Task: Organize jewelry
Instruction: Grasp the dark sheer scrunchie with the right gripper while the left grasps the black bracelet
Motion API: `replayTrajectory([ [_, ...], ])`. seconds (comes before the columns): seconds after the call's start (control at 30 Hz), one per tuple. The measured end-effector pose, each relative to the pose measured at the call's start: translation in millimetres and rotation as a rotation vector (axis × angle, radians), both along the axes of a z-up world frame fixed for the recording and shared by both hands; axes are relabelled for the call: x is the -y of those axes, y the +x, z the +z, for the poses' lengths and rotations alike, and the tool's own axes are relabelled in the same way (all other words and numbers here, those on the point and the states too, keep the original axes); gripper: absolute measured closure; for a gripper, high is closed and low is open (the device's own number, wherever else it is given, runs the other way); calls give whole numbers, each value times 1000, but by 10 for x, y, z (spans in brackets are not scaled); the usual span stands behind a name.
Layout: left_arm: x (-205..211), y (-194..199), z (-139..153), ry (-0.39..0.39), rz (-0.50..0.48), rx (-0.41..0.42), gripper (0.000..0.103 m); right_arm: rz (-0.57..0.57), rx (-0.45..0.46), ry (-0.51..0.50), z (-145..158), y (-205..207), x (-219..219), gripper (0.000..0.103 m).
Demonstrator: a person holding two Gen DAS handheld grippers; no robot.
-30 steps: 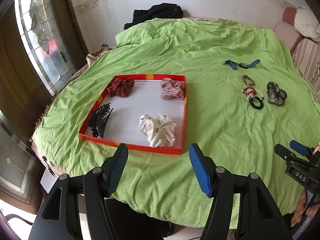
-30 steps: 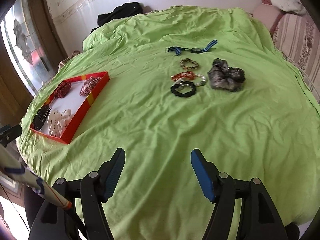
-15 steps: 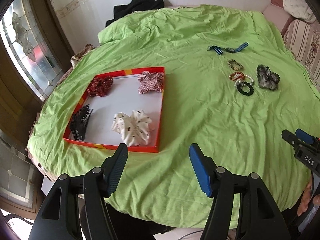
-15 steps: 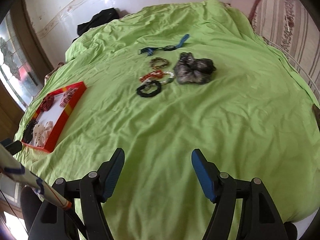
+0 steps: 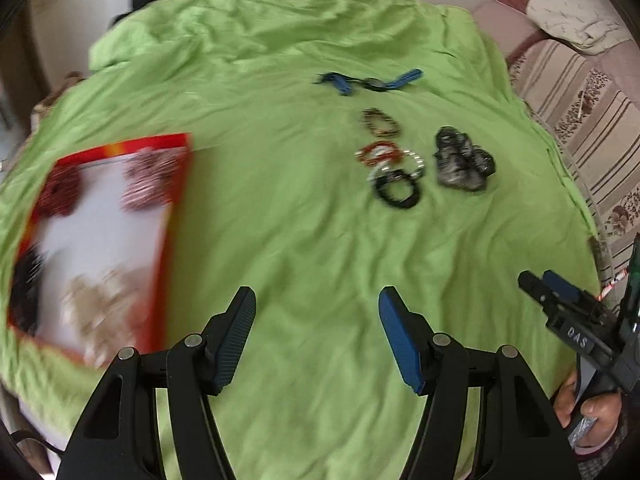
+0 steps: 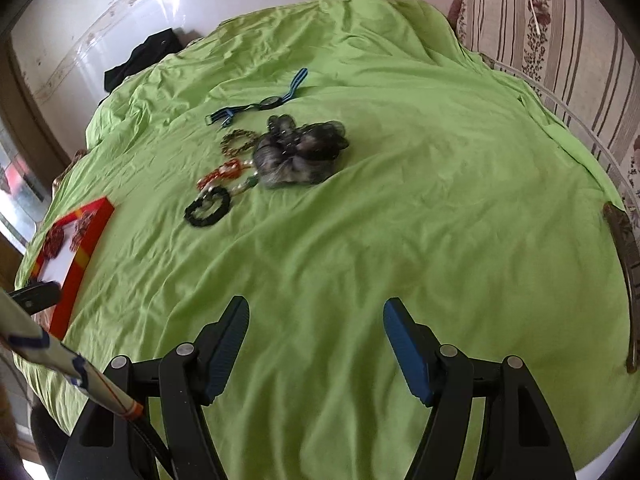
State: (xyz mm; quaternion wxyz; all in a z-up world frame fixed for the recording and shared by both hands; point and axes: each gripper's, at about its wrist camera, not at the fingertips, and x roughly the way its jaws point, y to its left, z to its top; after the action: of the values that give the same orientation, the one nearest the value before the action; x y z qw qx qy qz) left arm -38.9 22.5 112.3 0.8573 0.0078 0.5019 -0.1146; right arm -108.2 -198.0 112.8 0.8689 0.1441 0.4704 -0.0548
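Right of the red tray [image 5: 168, 216] | I am swinging both grippers, left gripper [image 5: 316, 336] and right gripper [image 6: 316, 344], from it toward the loose bracelets [image 6: 208, 208] | fingers spread, empty | next pickup nearing.

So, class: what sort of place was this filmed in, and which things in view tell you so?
Probably a room in a home, not a lab: a round table under a wrinkled green cloth, a striped floral sofa beside it, and dark clothing lying by the wall.

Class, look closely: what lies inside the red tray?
Inside the red tray, on its white floor: two reddish scrunchies, a cream scrunchie and a black item at its edge. Blur hides finer detail.
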Motion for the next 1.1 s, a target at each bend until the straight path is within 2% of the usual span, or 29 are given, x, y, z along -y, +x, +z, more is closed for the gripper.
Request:
replayTrajectory([
  [0.03,98,112,-32,-17,-18,2,40,0,1,7,-6,39,39,29],
  [0.13,320,401,-151,-78,-59,-15,53,-1,11,40,-6,221,155,29],
  [0.33,604,984,-535,-162,-67,-101,54,-10,21,90,-51,727,331,29],
  [0.53,734,1288,-799,-224,-60,-156,54,-28,16,125,-170,1191,442,28],
  [0.6,779,1309,-850,-243,-66,-171,66,-41,7,143,-241,1330,457,28],
  [0.63,823,1304,-879,-233,-72,-179,85,-47,0,153,-276,1383,468,28],
  [0.67,849,1300,-895,-222,-75,-183,97,-51,-8,161,-313,1430,469,28],
  [0.7,860,1279,-898,-218,-78,-184,97,-54,-21,165,-349,1475,462,33],
  [0.73,853,1251,-880,-217,-76,-176,97,-47,-40,163,-386,1520,450,65],
  [0.77,839,1219,-850,-219,-75,-170,97,-39,-70,155,-412,1550,431,84],
  [0.9,704,1015,-638,-253,-75,-134,97,-26,-52,135,-299,1431,408,88],
  [1.1,408,617,-250,-306,-74,-89,97,14,-2,153,68,971,345,88],
])
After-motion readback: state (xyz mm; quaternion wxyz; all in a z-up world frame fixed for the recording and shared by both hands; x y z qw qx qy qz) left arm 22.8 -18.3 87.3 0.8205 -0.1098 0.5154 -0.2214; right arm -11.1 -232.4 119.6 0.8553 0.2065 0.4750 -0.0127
